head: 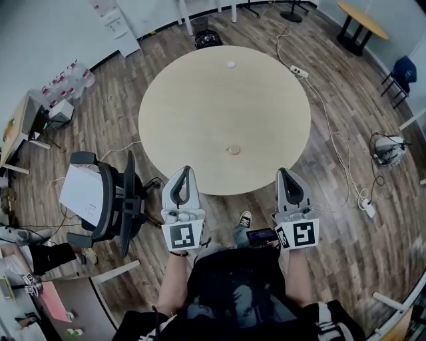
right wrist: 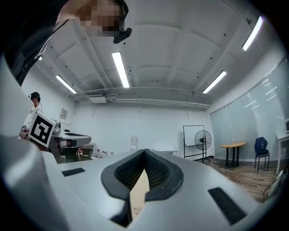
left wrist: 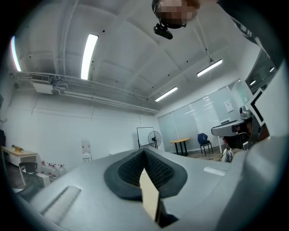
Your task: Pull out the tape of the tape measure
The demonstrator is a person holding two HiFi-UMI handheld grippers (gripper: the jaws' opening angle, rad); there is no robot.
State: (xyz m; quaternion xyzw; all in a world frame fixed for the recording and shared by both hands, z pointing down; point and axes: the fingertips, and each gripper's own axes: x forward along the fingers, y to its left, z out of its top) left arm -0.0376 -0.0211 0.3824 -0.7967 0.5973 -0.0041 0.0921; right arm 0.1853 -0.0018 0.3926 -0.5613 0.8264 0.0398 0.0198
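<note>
A small round tan object (head: pixel 233 150), too small to name surely, lies on the round beige table (head: pixel 200 106) a little in from its near edge. My left gripper (head: pixel 186 170) is shut with nothing in it, its tip over the table's near rim, left of the object. The right gripper (head: pixel 285 172), also shut and empty, is held at the rim to the object's right. In the left gripper view the jaws (left wrist: pixel 144 151) meet and point up at the room's far wall. The right gripper view shows its jaws (right wrist: pixel 145 151) meeting the same way, with only a sliver of tabletop below.
A small white object (head: pixel 230 64) sits near the table's far edge. A black office chair (head: pixel 110 196) stands left of me. A power strip and cable (head: pixel 298 70) trail over the wood floor at right. A second table (head: pixel 363 20) and a blue chair (head: pixel 403 68) stand far right.
</note>
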